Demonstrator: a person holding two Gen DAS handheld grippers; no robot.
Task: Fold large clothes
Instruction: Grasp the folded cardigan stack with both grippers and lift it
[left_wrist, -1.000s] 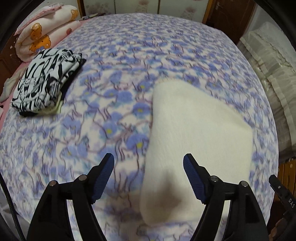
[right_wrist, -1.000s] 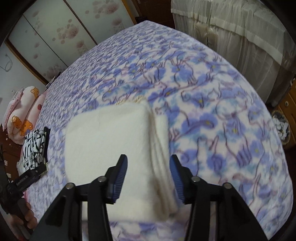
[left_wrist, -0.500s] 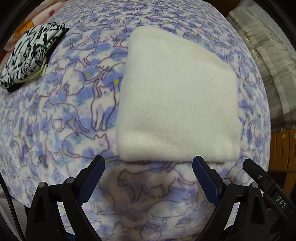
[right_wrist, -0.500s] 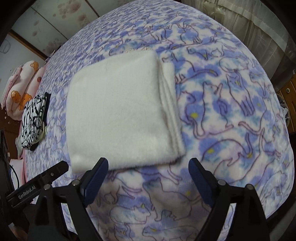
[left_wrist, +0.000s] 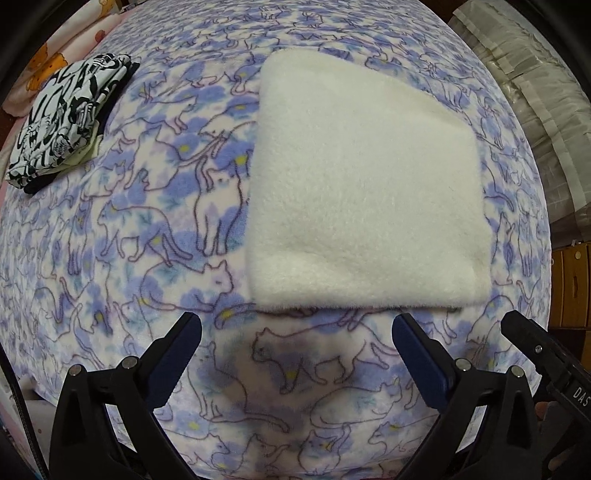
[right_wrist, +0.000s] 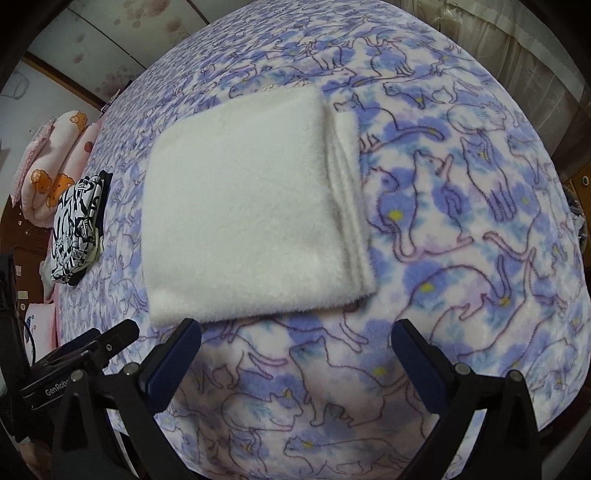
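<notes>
- Two grippers are seen hanging over the near edge of the bed, and nothing is held by either.
- Far left, a pink pillow with bears (right_wrist: 55, 166) is glimpsed at the bed's head end, well clear of the action.
- Just right of it, a black-and-white patterned garment (left_wrist: 66, 118) is found lying folded on the cat-print blanket (left_wrist: 147, 240), well apart from the work.
- Left gripper (left_wrist: 295, 354): its jaws are being opened wide, with only blanket showing between them; it is released and nothing is touched.
- Ahead of both claws, the white fleece garment (left_wrist: 362, 184) is laid flat as a folded rectangle, its near edge just beyond the fingertips, on the far side of them.
- From the left claw, the fleece is found ahead and somewhat to the right; its near-left corner lies closest.
- Right gripper (right_wrist: 295, 354): its jaws too are being opened, with nothing between them but blanket.
- From the right claw, the fleece (right_wrist: 251, 206) is seen ahead and to the left, with its stacked layered edges running near-to-far along its right side.
- That layered edge is judged the nearer reach for the right hand.
- Nothing is seen standing between claws and fleece; far right, only curtains (right_wrist: 517, 48) are noted.
- The fold is judged done or nearly so.
</notes>
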